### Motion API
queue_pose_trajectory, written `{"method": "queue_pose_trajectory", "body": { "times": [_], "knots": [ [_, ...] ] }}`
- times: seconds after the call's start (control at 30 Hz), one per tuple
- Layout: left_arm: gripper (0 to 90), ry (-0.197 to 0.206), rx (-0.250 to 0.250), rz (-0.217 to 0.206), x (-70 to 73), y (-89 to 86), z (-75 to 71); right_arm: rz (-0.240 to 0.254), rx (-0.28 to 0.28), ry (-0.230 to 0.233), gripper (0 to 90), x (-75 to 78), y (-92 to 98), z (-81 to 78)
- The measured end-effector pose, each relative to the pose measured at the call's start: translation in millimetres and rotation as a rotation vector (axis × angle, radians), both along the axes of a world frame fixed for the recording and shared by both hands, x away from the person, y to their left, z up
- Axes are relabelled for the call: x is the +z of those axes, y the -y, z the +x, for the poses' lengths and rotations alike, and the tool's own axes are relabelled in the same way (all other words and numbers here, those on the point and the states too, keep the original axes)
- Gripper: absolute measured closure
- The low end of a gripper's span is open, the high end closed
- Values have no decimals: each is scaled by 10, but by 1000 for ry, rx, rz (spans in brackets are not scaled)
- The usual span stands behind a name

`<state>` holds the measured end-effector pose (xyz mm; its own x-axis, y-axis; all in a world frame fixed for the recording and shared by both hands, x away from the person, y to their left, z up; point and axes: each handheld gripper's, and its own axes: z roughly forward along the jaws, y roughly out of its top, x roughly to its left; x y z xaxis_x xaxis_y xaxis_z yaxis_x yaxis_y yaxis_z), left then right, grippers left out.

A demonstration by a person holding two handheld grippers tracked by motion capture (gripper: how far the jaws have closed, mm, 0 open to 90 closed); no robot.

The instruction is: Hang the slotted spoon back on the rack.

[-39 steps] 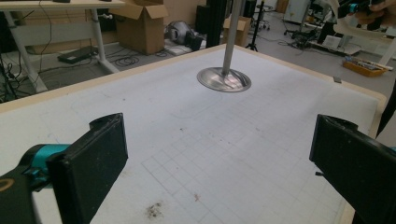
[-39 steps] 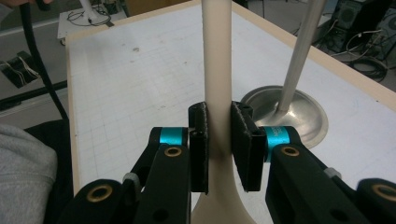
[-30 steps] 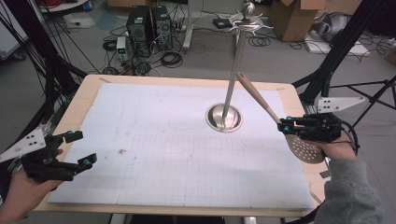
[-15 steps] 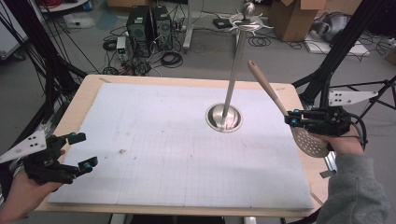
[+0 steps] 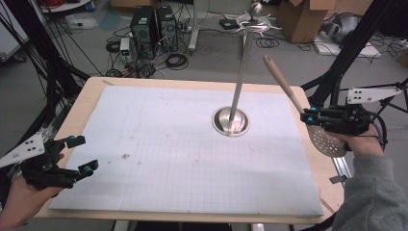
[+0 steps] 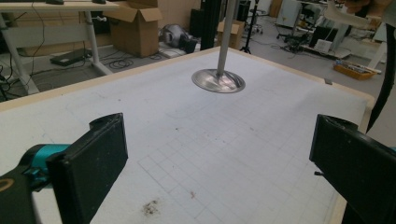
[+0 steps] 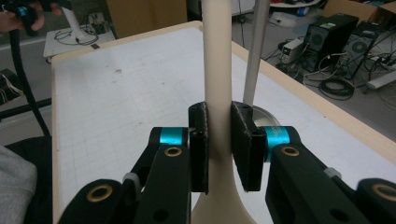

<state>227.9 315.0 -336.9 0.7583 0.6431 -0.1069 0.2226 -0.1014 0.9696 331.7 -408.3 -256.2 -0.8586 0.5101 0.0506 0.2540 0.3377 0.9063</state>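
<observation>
- we hold the slotted spoon clenched by its wooden handle in the right gripper — above the table's right edge, handle tilted toward the stand
- our left gripper sits released, jaws wide, at the mat's near-left corner

Black right gripper, teal collars, brass screws, grey sleeve, possibly fleece

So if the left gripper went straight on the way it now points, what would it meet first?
Probably the round base of the metal stand, ahead between the left gripper's open jaws; the mat before it looks free, though depth is uncertain.
</observation>
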Motion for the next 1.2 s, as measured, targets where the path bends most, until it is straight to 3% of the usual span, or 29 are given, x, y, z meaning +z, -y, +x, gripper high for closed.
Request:
{"method": "queue_pose_trajectory", "body": {
  "times": [0.33, 0.47, 0.8, 1.2],
  "knots": [
    [47, -4, -5, 5, -9, 8, 4, 13, -18, 45, 779, 20, 18, 32],
    [47, -7, -6, 7, -8, 10, 1, 9, -38, 23, 779, 27, 26, 50],
    [47, -6, 1, 2, -14, -17, -1, 49, -95, 25, 779, 96, 111, 101],
    [47, -17, 4, 5, -54, -33, 8, 59, -95, 30, 779, 216, 155, 169]
  ]
}}
